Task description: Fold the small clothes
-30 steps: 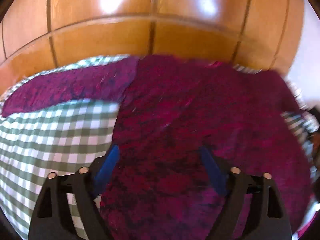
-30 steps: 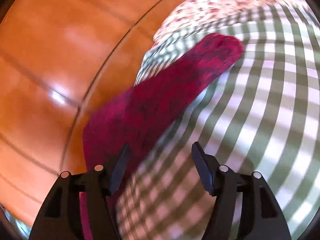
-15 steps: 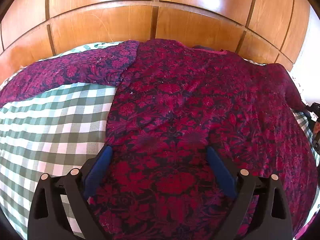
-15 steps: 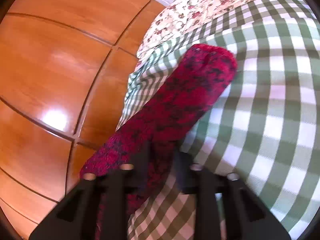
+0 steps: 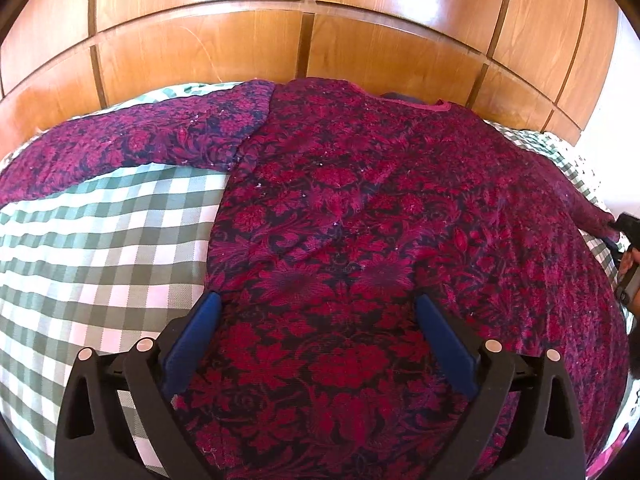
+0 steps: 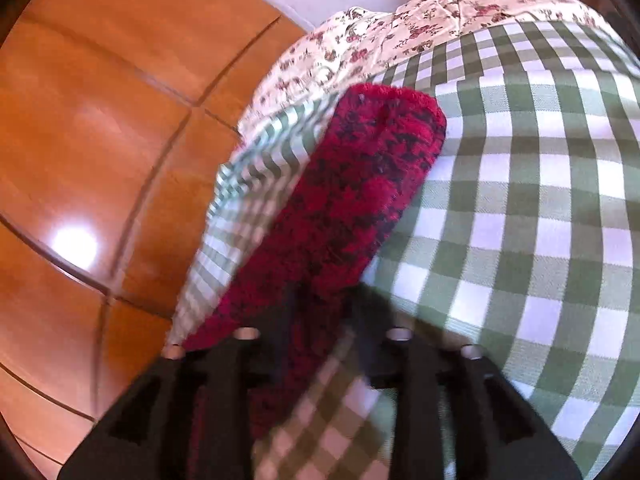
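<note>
Across a checked bed [image 5: 92, 248], the red top [image 5: 360, 240] lies flat beneath the wide-apart left tool [image 5: 316, 304], while the right tool [image 6: 320, 312], opening around its sleeve [image 6: 360, 184], risks dropping it unfolded.

Green-checked bed [image 5: 100, 248]: crimson floral garment [image 5: 360, 240] spread flat, sleeves out

Blurred: right gripper [image 6: 324, 300] fingers, grip on sleeve [image 6: 360, 184] unclear. Cut off at frame edges: garment [image 5: 360, 240] hem, left sleeve cuff. Hidden under garment: much checked cloth [image 5: 100, 248].
</note>
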Motion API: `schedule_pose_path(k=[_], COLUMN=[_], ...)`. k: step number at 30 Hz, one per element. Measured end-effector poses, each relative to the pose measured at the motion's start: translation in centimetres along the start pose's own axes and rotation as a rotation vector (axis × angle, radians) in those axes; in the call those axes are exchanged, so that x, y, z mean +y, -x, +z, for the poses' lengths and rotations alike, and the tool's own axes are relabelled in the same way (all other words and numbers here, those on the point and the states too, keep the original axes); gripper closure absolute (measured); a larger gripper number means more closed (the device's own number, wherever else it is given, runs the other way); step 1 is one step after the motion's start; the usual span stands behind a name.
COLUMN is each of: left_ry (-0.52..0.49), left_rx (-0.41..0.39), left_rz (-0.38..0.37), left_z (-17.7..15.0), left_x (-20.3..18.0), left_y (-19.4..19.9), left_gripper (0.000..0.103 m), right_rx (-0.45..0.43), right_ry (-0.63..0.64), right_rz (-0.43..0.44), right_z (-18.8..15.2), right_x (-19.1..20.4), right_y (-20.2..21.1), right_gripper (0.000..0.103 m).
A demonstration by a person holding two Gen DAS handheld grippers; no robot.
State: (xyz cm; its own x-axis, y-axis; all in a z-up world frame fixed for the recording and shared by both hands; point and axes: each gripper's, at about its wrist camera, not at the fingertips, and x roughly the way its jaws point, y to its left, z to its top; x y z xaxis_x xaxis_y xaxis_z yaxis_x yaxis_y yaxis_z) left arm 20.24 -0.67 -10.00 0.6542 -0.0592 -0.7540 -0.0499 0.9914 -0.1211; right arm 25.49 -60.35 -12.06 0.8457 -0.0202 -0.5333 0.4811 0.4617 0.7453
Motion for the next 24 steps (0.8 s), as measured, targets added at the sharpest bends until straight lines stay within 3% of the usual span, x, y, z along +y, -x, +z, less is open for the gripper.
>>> schedule_pose_path(k=[1,4,5,11,17,21,24], left_ry=[0.000,-0.001,0.000,0.004,0.008,0.013,0.016], left_rx=[0.000,0.000,0.000,-0.001,-0.002,-0.003,-0.005], left_rz=[0.001,0.002,0.000,-0.015,-0.018,-0.024,-0.029], left_z=[0.0,0.0,0.0,-0.1,-0.1,-0.1,-0.1], left_x=[0.0,-0.1,-0.1,0.0,0.0,0.1,0.1], left_y=[0.0,0.0,0.0,0.0,0.0,0.1,0.1], left_gripper=[0.006,0.006,0.005,0.004,0.004,0.004,0.004], right_rx=[-0.021,-0.017,0.002,-0.030,-0.081,-0.078,-0.055], right_ry=[-0.011,0.009,0.017,0.147,0.301,0.374,0.495], right_rz=[-0.008,-0.083,-0.100,-0.152,-0.127,-0.043,0.023], right_z=[0.2,0.8,0.9,0.3,-1.4,-3.7,-6.9], right_x=[0.0,-0.3,-0.5,1.6,6.1,9.9,13.6], right_y=[0.2,-0.5,-0.9,0.0,2.4,3.8,4.7], right_gripper=[0.064,0.086,0.089,0.092,0.092,0.092,0.092])
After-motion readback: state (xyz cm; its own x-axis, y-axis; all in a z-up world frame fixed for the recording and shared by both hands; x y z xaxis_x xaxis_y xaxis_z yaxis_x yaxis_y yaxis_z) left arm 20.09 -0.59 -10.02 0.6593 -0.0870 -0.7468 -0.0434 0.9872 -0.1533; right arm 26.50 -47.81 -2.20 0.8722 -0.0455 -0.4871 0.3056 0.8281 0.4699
